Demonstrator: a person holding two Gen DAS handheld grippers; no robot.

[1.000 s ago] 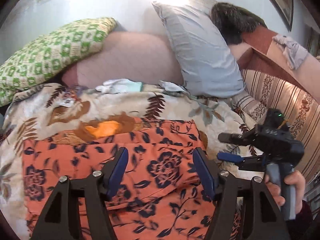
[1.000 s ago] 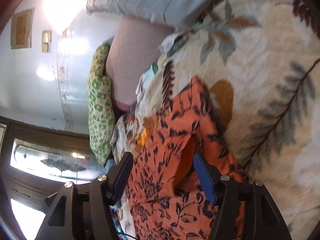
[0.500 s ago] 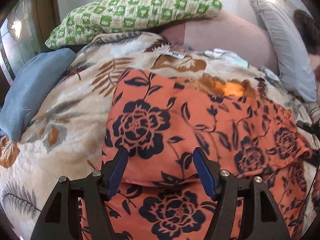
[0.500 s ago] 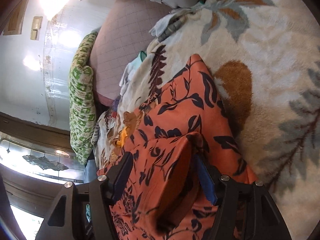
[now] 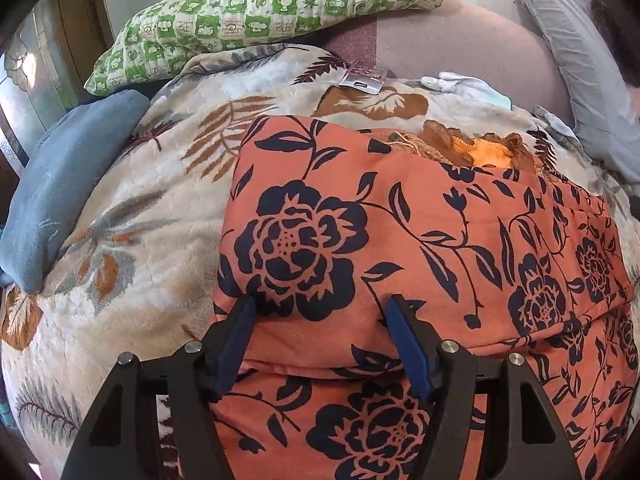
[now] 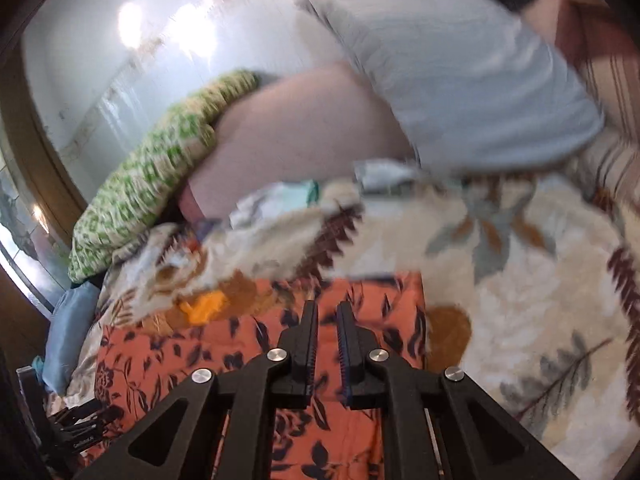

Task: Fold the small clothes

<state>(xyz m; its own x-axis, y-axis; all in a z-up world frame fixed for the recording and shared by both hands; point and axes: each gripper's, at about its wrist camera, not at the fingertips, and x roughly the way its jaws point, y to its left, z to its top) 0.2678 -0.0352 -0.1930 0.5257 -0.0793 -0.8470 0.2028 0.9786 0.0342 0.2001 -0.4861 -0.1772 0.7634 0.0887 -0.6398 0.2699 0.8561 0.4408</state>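
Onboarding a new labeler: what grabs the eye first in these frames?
The orange garment with dark flowers dominates, folded over on the leaf-print blanket, with the open left claw at its near fold. Behind it lies a green checked pillow. The right-wrist view is blurred; the right claw is nearly closed above the garment.

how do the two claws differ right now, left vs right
The left claw is spread wide, its blue pads straddling the fold edge of the orange floral garment; the right claw has its pads nearly together with only a thin gap, nothing visibly between them. The left view is sharp, the right view blurred. Both are black with blue-padded fingers and sit over the same garment on the leaf-print blanket.
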